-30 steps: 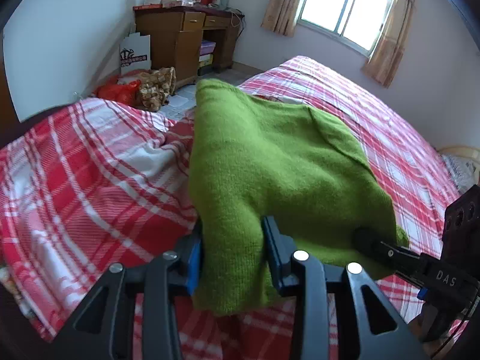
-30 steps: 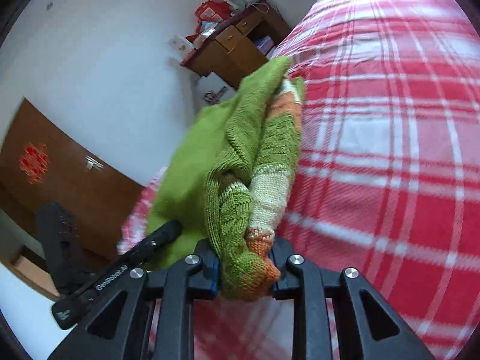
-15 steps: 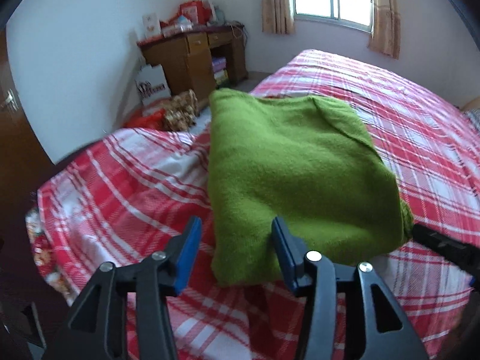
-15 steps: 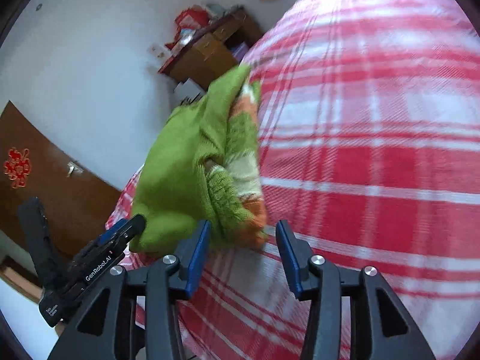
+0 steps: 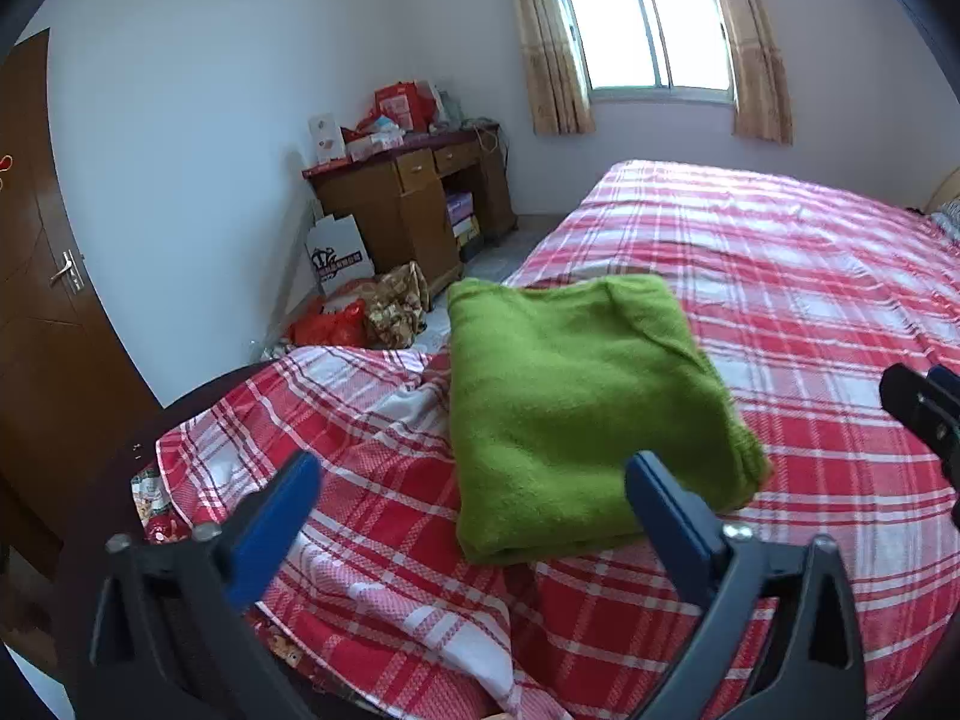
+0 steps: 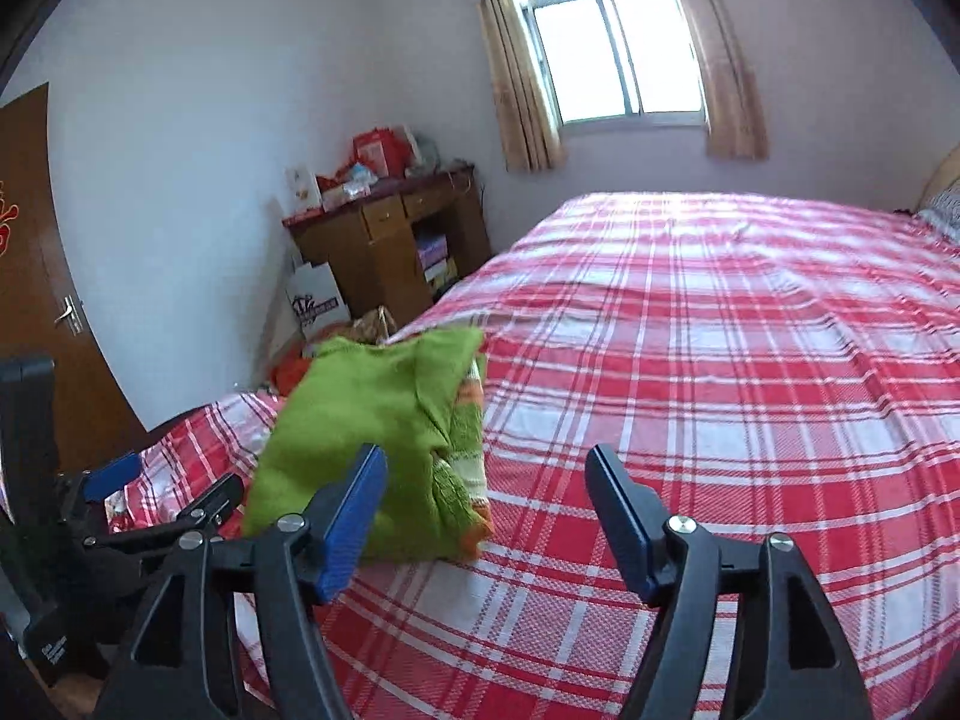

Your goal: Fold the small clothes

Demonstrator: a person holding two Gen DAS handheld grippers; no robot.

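A folded green knit sweater (image 5: 576,408) lies on the red plaid bed (image 5: 810,300), near its left corner. In the right wrist view the same sweater (image 6: 372,420) shows orange and cream knit layers along its right edge. My left gripper (image 5: 474,498) hangs above and in front of the sweater, its jaws opening wide with nothing pressed between the blue pads. My right gripper (image 6: 486,486) is drawn back from the sweater's right edge, its jaws opening too and holding nothing. The left gripper's fingertips (image 6: 114,474) show at the left of the right wrist view.
A wooden desk (image 5: 414,204) piled with boxes stands against the far wall left of the bed. Bags (image 5: 366,312) sit on the floor beside it. A brown door (image 5: 42,300) is at the left, a curtained window (image 5: 648,30) behind. The bedsheet (image 5: 336,396) is rumpled by the corner.
Both grippers have let go of the sweater, opened, and pulled back and up. The sweater now rests folded on the bed.
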